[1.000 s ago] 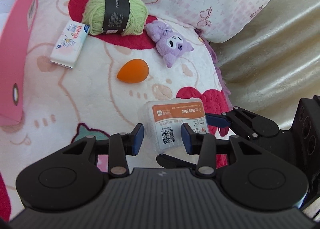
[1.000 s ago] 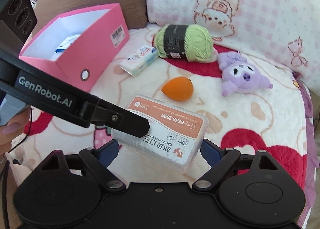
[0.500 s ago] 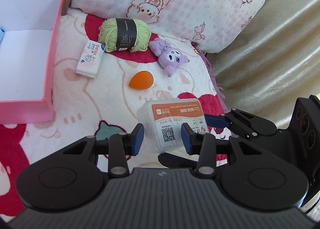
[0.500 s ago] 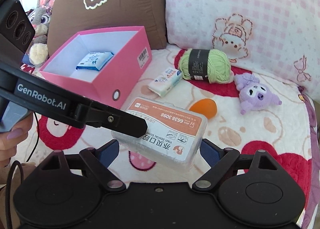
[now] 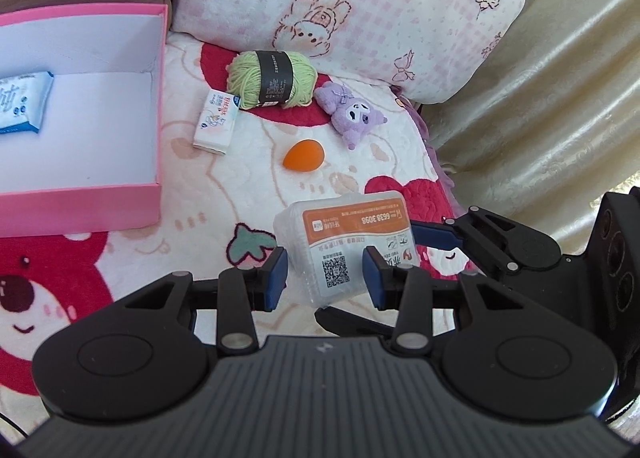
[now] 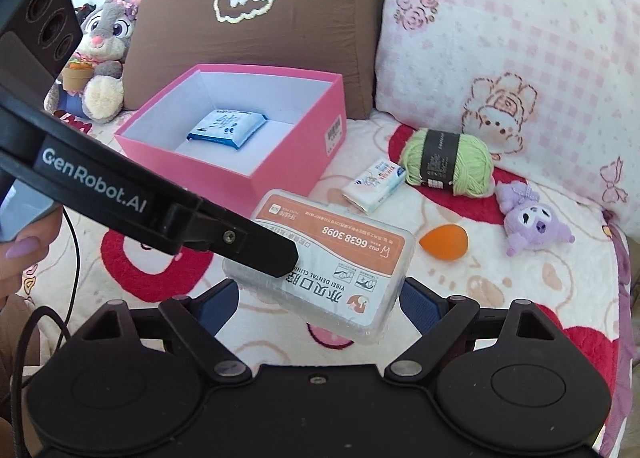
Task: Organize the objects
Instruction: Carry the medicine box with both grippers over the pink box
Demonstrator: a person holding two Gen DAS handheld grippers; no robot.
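A clear plastic box with an orange label (image 5: 348, 234) (image 6: 340, 258) hangs above the blanket, held by both grippers. My right gripper (image 6: 320, 300) is shut on its two short ends, jaws wide. My left gripper (image 5: 326, 278) is shut across its thickness; one black finger (image 6: 256, 250) lies over the label face and the other is hidden under the box. An open pink box (image 5: 158, 118) (image 6: 296, 154) stands to the left with a blue-and-white packet (image 6: 228, 128) inside.
On the blanket lie a green yarn ball (image 5: 272, 78), a small tissue pack (image 5: 218, 122), an orange egg-shaped sponge (image 5: 302, 154) and a purple plush (image 5: 356, 114). Pillows (image 6: 248, 18) back the bed, with a bunny plush (image 6: 104, 42) at left. Beige fabric (image 5: 540, 98) borders the right.
Both grippers have risen and pulled back with the clear box still held between them. The pink box and pillows have come further into view.
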